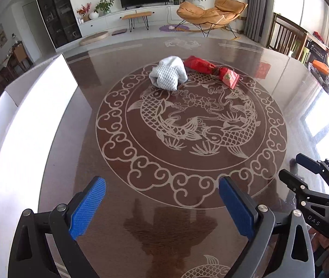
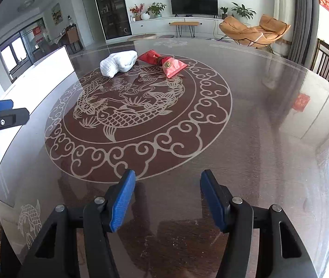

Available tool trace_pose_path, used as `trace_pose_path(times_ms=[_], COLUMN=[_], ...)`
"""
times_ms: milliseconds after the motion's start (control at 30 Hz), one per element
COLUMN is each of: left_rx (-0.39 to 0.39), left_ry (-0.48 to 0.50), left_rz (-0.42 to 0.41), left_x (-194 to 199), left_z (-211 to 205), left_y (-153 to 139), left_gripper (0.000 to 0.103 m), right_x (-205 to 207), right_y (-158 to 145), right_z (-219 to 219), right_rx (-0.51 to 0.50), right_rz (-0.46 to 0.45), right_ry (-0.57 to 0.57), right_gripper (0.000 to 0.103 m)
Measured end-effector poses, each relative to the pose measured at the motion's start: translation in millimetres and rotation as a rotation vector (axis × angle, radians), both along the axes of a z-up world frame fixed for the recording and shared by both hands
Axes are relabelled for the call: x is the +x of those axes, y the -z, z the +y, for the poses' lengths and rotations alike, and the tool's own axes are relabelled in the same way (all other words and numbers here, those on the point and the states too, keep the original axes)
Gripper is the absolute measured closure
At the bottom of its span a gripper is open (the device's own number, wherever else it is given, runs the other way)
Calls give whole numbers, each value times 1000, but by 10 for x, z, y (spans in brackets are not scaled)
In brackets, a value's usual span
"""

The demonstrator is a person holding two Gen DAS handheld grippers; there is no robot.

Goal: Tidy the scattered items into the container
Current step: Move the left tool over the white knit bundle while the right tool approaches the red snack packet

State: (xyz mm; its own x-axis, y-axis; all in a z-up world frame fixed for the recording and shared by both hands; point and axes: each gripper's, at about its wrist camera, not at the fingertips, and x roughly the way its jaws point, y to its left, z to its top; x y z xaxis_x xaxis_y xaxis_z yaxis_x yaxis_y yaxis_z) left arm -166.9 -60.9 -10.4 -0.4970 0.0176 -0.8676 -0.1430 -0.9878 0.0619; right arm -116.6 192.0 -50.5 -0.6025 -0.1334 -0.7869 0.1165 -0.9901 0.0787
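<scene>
A crumpled white waffle cloth point(image 1: 168, 73) lies on the far part of the round glass table point(image 1: 280, 88), touching a red and pink wrapped packet point(image 1: 212, 69) to its right. Both show in the right wrist view too: the cloth point(image 2: 119, 63) and the packet point(image 2: 164, 63). A white box-like container point(image 1: 25, 120) stands at the table's left edge; it also shows in the right wrist view point(image 2: 46, 69). My left gripper point(image 1: 162, 199) is open and empty, low over the near table. My right gripper point(image 2: 168, 195) is open and empty, well short of the items.
The table point(image 2: 268, 127) carries a fish and cloud pattern. My right gripper shows at the right edge of the left wrist view point(image 1: 308, 176); my left gripper shows at the left edge of the right wrist view point(image 2: 0, 113). Wooden chairs point(image 1: 287, 34) stand at the far right.
</scene>
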Motion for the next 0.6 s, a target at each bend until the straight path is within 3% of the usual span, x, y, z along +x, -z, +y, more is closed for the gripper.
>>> trace_pose_path(times_ms=[167,600], left_rx=[19,58], left_ry=[-18,-50], left_rz=[-101,-22], left_x=[-50,14], left_z=[28,12], left_y=[480,479], left_gripper=[1,0], right_x=[31,11], right_y=[21,36], right_z=[-57,-109], right_rx=[55,74], right_rz=[13,6], right_ry=[-10,-25], right_gripper=[42,34])
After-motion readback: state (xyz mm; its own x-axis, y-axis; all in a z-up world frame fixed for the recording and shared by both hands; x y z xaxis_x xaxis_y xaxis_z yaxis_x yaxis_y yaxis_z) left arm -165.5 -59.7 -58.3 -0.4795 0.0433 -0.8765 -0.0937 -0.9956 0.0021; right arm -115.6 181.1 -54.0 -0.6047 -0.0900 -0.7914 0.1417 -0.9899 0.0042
